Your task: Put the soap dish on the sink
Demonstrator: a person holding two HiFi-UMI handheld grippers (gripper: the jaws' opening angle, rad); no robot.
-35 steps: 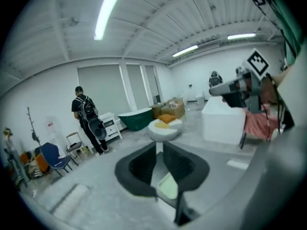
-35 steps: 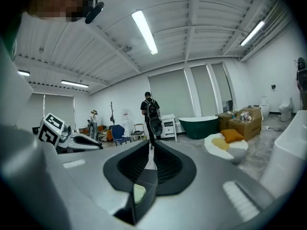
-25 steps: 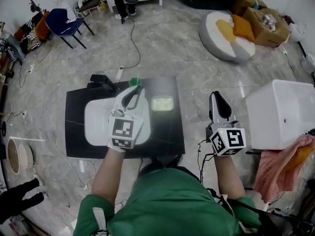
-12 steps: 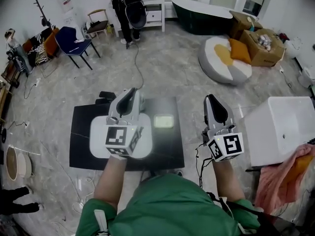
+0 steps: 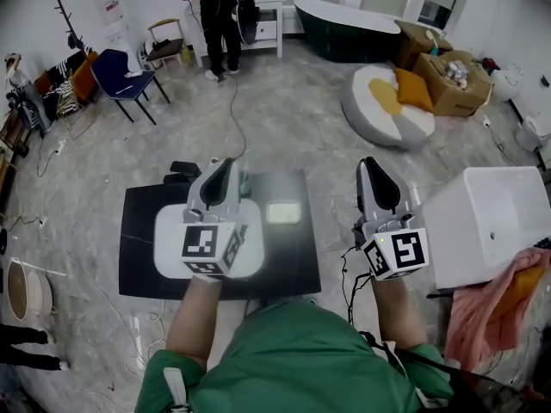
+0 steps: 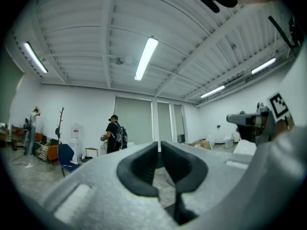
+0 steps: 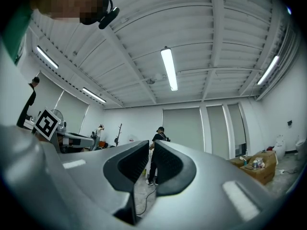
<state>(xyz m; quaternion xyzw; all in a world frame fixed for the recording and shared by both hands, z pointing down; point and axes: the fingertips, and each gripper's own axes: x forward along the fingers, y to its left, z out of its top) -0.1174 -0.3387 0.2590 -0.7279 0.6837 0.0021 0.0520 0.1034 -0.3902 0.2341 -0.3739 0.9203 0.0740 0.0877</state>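
A pale green soap dish (image 5: 283, 212) lies on the black countertop (image 5: 297, 256), just right of the white sink basin (image 5: 169, 237). My left gripper (image 5: 225, 164) hangs above the basin's right part, tilted up toward the room, shut and empty. In the left gripper view the left gripper (image 6: 159, 150) has its pads together with only the room beyond. My right gripper (image 5: 371, 165) is held right of the counter, over the floor, also shut and empty. The right gripper view shows the right gripper (image 7: 151, 150) with its pads nearly touching. Neither gripper touches the dish.
A large white box (image 5: 489, 222) stands at the right with a pink cloth (image 5: 499, 295) below it. A person (image 5: 219, 15) stands at the back by a white cabinet. A blue chair (image 5: 120, 71), a round cushion (image 5: 387, 101), cardboard boxes (image 5: 448, 67) and a floor cable (image 5: 234, 101) surround the counter.
Both grippers have risen and tilted upward; the left one lifted away from the basin. The head view has swung up, so more of the room shows. The soap dish stayed put.
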